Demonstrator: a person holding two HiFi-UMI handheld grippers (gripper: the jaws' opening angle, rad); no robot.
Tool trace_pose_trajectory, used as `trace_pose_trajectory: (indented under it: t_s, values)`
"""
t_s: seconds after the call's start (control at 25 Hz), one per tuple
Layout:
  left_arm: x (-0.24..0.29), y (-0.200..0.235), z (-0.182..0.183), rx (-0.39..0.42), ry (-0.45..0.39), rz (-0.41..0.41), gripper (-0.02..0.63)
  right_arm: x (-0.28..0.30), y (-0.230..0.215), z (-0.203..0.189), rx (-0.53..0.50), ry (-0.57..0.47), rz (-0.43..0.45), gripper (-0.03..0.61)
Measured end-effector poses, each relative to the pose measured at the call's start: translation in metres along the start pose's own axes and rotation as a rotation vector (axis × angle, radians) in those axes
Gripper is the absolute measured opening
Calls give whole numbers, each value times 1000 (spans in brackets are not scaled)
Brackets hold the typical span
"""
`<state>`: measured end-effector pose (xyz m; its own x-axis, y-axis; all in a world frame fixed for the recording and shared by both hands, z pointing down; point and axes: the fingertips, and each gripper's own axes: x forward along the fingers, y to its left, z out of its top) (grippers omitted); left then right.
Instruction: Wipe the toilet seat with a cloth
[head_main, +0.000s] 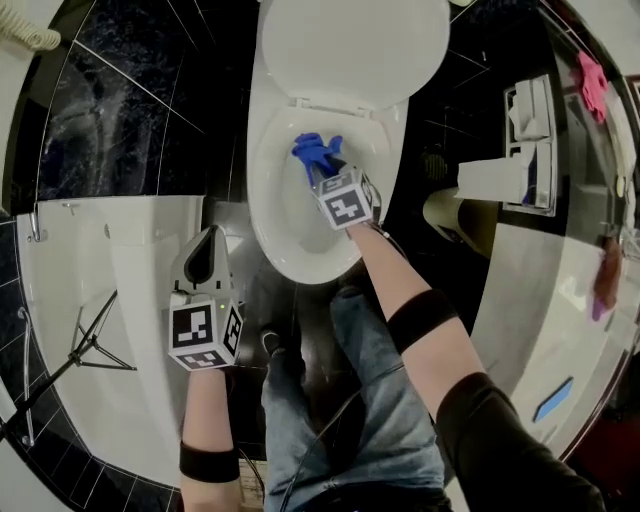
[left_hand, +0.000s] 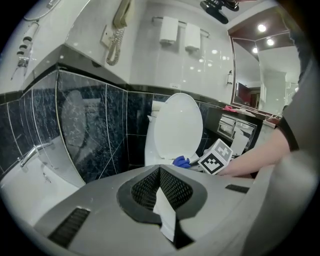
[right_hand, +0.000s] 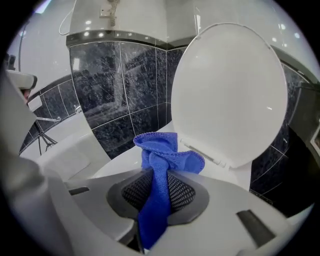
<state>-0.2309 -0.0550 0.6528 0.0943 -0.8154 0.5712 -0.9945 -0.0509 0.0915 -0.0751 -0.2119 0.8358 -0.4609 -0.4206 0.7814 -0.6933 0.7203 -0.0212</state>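
Right gripper (right_hand: 160, 189) – jaws pinching a blue cloth (right_hand: 161, 156), bunched end poking out past the tips. Cloth sits over the rear of the toilet seat (head_main: 262, 190), just before the raised lid (head_main: 350, 45); contact unclear. Left gripper (left_hand: 162, 189) – pressed together on a white paper scrap (left_hand: 165, 214), well left of the toilet.

Blue cloth (right_hand: 160, 165), white toilet seat (head_main: 262, 195), black marbled wall tiles (right_hand: 115, 75).

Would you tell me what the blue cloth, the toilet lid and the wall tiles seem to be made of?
Blue cloth: soft microfibre-like textile, fuzzy nap, limp folds. Toilet lid: probably hard plastic, smooth glossy white. Wall tiles: polished dark stone or ceramic, veined, reflective.
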Motion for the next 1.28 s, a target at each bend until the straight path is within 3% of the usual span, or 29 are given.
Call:
trace_pose_trajectory:
  t_s: [0.36, 0.68, 0.84, 1.0, 1.28]
  values:
    - [68, 2, 16, 8, -20, 50, 3, 75, -58, 37, -88, -20, -1, 106]
    - [87, 5, 6, 14, -4, 65, 3, 119, -53, 37, -93, -23, 30, 106]
    - [83, 13, -4, 3, 5, 75, 3, 122, -24, 50, -124, -48, 82, 105]
    - [73, 15, -16, -10, 15, 80, 3, 127, 31, 41, -197, -25, 196, 106]
    - [40, 21, -30, -15, 12, 83, 3, 106, 107, 15, -296, 10, 312, 104]
